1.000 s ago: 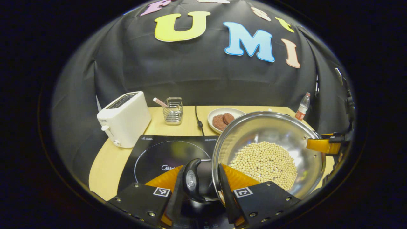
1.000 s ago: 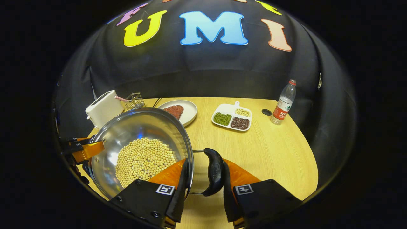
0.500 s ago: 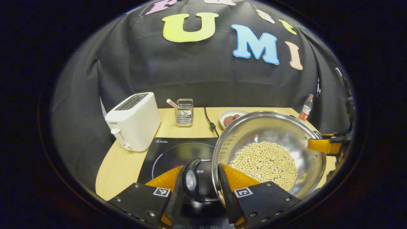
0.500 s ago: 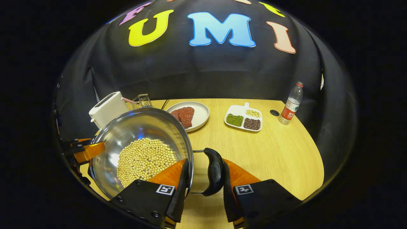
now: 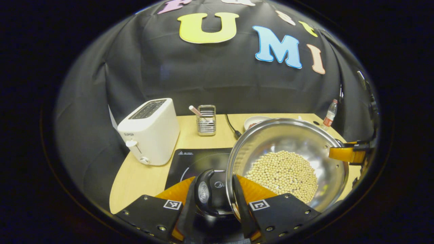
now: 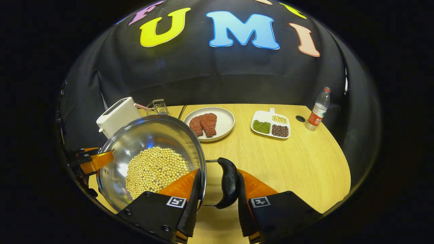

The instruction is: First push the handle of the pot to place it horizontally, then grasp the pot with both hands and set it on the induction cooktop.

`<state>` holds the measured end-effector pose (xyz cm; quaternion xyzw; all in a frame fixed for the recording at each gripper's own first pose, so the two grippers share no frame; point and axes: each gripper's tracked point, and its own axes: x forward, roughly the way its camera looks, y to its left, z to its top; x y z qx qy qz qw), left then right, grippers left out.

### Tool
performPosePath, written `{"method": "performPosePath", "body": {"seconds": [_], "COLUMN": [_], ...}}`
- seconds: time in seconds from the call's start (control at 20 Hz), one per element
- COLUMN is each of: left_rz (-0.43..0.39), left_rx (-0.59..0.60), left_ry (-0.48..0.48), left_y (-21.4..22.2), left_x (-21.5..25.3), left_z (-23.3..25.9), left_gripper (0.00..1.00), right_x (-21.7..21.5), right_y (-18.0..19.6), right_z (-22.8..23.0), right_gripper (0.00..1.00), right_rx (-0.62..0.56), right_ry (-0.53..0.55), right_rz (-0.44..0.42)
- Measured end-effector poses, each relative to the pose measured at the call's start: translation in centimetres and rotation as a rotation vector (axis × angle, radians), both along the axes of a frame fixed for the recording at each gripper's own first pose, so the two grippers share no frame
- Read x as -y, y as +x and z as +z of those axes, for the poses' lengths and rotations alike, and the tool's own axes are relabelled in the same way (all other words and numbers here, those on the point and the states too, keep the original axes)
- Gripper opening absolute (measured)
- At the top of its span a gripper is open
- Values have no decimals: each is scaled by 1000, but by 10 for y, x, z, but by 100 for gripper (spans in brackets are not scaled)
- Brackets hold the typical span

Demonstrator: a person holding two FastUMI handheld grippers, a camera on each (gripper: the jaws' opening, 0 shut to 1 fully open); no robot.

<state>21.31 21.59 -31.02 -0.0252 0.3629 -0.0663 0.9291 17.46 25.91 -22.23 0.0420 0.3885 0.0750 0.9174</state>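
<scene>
A steel pot (image 5: 288, 139) half full of soybeans (image 5: 283, 174) hangs above the table, held at both side handles. My left gripper (image 5: 214, 200) is shut on its dark left handle (image 5: 204, 191), right over the black induction cooktop (image 5: 196, 159). My right gripper (image 6: 218, 196) is shut on the pot's right handle (image 6: 229, 184), with the pot's rim (image 6: 203, 162) just inside the left finger. In the left gripper view the right gripper (image 5: 346, 153) shows at the pot's far side. In the right gripper view the left gripper (image 6: 91, 161) shows beyond the pot (image 6: 149, 137).
A white toaster (image 5: 149, 130) stands left of the cooktop, a wire holder (image 5: 206, 120) and a black cable (image 5: 233, 127) behind it. A plate of meat (image 6: 212, 123), a divided dish of beans (image 6: 271, 123) and a water bottle (image 6: 317, 110) sit to the right on the wooden table (image 6: 298, 162).
Both grippers have carried the pot to the left; the toaster, cooktop and plate have slid rightward in the views. Both grips are unchanged.
</scene>
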Motion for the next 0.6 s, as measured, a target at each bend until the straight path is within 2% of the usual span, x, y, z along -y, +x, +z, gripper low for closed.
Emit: {"method": "performPosePath", "body": {"seconds": [0.15, 0.5, 0.6], "left_rz": [6, 18, 19], "left_rx": [-3, -14, -15], "left_ry": [6, 19, 25], "left_y": [0, 4, 6], "left_x": [-14, -43, -50], "left_z": [-4, -7, -9], "left_gripper": [57, 57, 57], "right_x": [-14, -41, -49], "right_y": [2, 5, 5], "right_z": [-1, -6, -9], "right_gripper": [54, 51, 54], "right_rx": [-7, -10, -13], "right_ry": [7, 23, 32], "right_rz": [7, 25, 27]}}
